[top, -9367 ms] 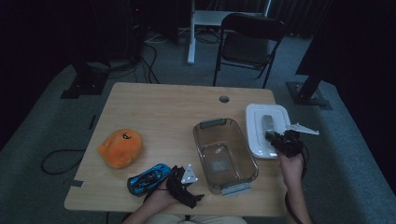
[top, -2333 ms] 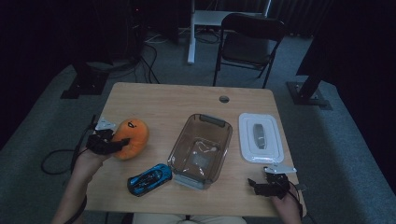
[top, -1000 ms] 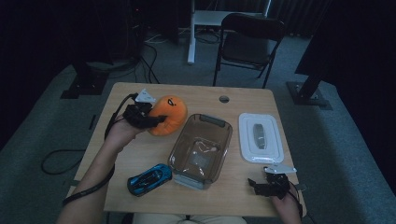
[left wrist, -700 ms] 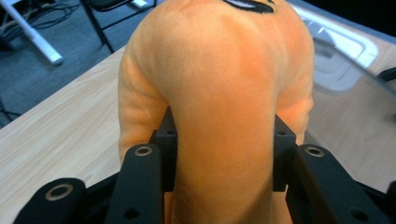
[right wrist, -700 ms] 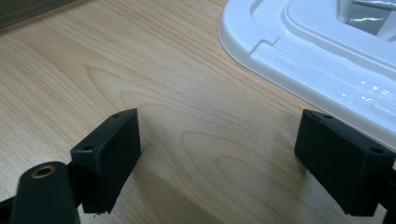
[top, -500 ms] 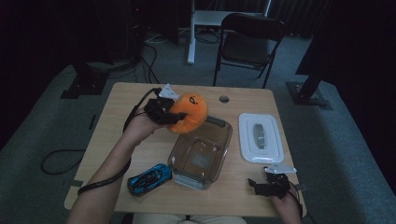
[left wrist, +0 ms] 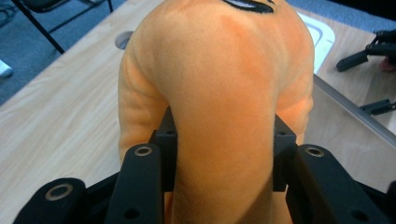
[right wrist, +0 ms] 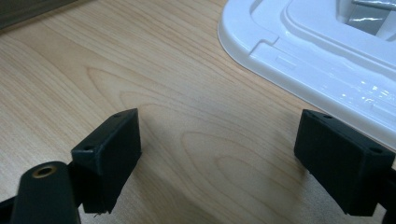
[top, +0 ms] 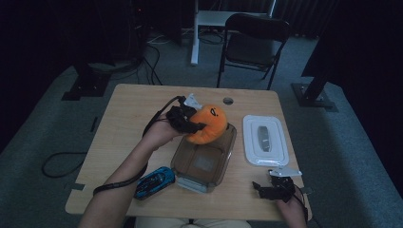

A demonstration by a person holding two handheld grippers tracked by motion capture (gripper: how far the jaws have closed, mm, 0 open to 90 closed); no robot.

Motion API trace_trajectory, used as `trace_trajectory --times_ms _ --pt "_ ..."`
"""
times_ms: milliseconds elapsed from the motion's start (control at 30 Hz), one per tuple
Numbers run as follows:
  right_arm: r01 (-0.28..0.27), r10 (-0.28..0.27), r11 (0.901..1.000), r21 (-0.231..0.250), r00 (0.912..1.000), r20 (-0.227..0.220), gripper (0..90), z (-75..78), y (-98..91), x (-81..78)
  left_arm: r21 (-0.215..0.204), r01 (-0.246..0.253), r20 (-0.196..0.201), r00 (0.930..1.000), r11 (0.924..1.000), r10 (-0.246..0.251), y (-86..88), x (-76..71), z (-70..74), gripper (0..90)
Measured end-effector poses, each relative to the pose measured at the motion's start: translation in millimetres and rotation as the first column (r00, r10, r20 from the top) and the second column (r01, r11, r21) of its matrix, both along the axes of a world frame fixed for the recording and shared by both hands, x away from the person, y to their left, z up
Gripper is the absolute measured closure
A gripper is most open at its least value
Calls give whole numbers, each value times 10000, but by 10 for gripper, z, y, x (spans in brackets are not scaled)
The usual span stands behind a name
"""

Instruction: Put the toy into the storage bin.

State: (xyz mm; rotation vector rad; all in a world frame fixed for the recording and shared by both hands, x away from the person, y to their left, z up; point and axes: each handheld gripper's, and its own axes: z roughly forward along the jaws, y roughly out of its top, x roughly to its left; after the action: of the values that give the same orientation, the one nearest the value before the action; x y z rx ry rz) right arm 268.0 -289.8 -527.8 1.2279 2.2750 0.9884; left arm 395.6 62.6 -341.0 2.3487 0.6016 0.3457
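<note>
The orange plush toy [top: 209, 123] is clamped in the left hand-held gripper [top: 186, 119], whose jaws squeeze deep into its soft body, as the left gripper view shows plainly [left wrist: 219, 93]. It hangs in the air over the far end of the clear plastic box [top: 204, 159], which stands open near the middle of the table [top: 128, 109], slightly toward the near edge. A second ago the toy was still over the far left part of the table, beside the box rather than above it; since then the left hand has carried it sideways, so it now sits over the box's far rim. That suggests the carrying step is nearly done, and what remains is to bring the toy a little nearer the person, lower it into the box and let go. The white lid [top: 264, 140] lies flat on the table to the right of the box, well apart from it. The right hand-held gripper [top: 272, 189] rests at the near right corner of the table with its jaws wide apart and nothing between them, the lid's edge just ahead [right wrist: 317, 56]; it has not moved. A blue toy car [top: 154, 181] lies near the near edge, just left of the box, untouched.
</note>
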Motion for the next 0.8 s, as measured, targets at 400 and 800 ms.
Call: trace_trajectory --times_ms 400,800 --pt "4 -4 10000 -2 10000 -3 143 0 0 -1 367 371 -399 9986 9986 -356 -115 -66 -190 614" --pt "10 -10 10000 -4 10000 -14 143 0 0 -1 839 651 -1033 9931 9943 -563 -225 -30 -425 606"
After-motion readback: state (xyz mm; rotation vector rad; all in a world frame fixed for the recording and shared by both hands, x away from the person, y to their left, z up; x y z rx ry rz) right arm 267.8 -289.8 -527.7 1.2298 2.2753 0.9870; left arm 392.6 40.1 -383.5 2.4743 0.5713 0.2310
